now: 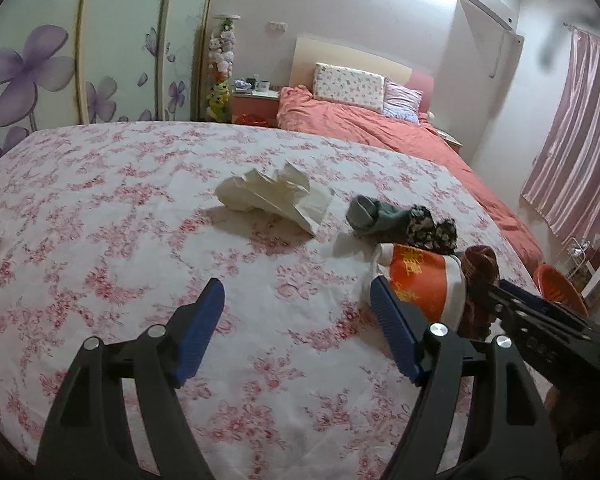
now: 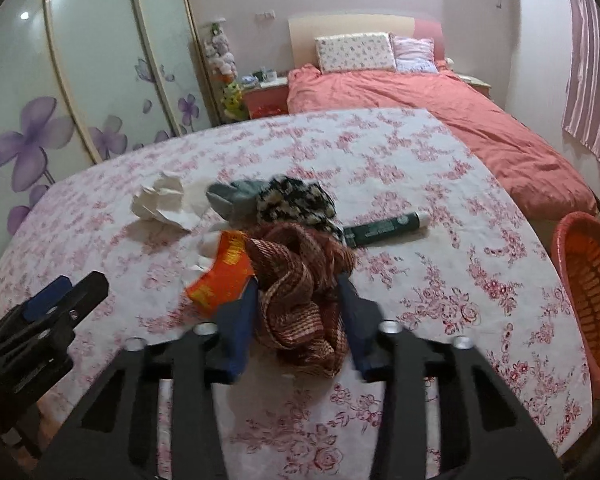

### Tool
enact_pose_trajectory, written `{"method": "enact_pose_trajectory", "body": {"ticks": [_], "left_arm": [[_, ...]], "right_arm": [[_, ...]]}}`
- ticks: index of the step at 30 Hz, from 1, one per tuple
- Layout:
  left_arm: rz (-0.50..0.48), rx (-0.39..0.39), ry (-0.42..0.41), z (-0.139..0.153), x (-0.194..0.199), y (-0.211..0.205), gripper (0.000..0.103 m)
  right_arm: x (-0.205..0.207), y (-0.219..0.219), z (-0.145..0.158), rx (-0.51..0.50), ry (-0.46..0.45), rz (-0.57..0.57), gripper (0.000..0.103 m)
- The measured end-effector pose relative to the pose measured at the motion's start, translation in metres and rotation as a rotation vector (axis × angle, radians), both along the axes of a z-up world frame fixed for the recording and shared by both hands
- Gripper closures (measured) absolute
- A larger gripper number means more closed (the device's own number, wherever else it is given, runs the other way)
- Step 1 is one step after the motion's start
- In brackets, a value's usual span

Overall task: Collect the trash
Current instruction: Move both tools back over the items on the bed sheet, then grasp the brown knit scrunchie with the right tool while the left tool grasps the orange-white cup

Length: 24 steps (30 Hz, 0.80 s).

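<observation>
Several bits are left on the floral tablecloth (image 2: 440,288): crumpled tissue (image 2: 162,202), an orange-and-white wrapper (image 2: 224,272), a dark green tube (image 2: 384,229), plus a grey sock (image 2: 232,196) and a black floral cloth (image 2: 296,200). Right gripper (image 2: 298,300) is clenched around a brown knitted cloth (image 2: 300,292) mid-table. Left gripper (image 1: 296,320) hangs released, nothing in it, near the wrapper. Orange basket (image 2: 592,292) sits off the table's right edge and looks empty, so I'd say barely started.
</observation>
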<state>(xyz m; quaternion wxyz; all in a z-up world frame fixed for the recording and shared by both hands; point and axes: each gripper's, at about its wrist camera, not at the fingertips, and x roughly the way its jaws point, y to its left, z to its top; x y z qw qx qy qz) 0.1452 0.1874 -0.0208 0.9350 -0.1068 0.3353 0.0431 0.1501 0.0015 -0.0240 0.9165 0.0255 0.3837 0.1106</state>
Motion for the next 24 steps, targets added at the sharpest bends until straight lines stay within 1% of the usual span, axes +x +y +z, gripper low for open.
{"method": "enact_pose_trajectory", "body": {"ticks": [1, 2, 4, 8, 11, 18, 21, 23, 24], "left_arm": [[-0.008, 0.0, 0.003, -0.002, 0.001, -0.003, 0.029], [-0.019, 0.0, 0.007, -0.003, 0.002, -0.007, 0.029], [-0.039, -0.001, 0.013, -0.004, 0.005, -0.015, 0.029], [-0.084, -0.002, 0.025, -0.007, 0.01, -0.036, 0.029], [-0.12, 0.005, 0.033, -0.01, 0.014, -0.055, 0.029], [-0.173, 0.054, 0.067, -0.02, 0.028, -0.098, 0.03], [-0.168, 0.095, 0.083, -0.025, 0.034, -0.109, 0.039], [-0.154, 0.128, 0.096, -0.028, 0.04, -0.114, 0.047], [-0.142, 0.152, 0.105, -0.031, 0.044, -0.116, 0.048]], "right_arm": [[0.001, -0.002, -0.003, -0.006, 0.01, -0.006, 0.08], [0.0, -0.004, -0.003, -0.012, 0.01, -0.013, 0.082], [-0.001, -0.009, -0.003, -0.019, -0.001, -0.028, 0.089], [-0.003, -0.031, 0.002, -0.013, -0.027, -0.077, 0.092], [-0.002, -0.05, 0.003, 0.006, -0.031, -0.118, 0.093], [-0.004, -0.082, 0.004, 0.039, -0.027, -0.166, 0.093], [-0.005, -0.09, 0.002, 0.056, -0.019, -0.171, 0.093], [-0.005, -0.094, 0.001, 0.068, -0.014, -0.17, 0.093], [-0.005, -0.096, 0.001, 0.074, -0.011, -0.17, 0.093]]}}
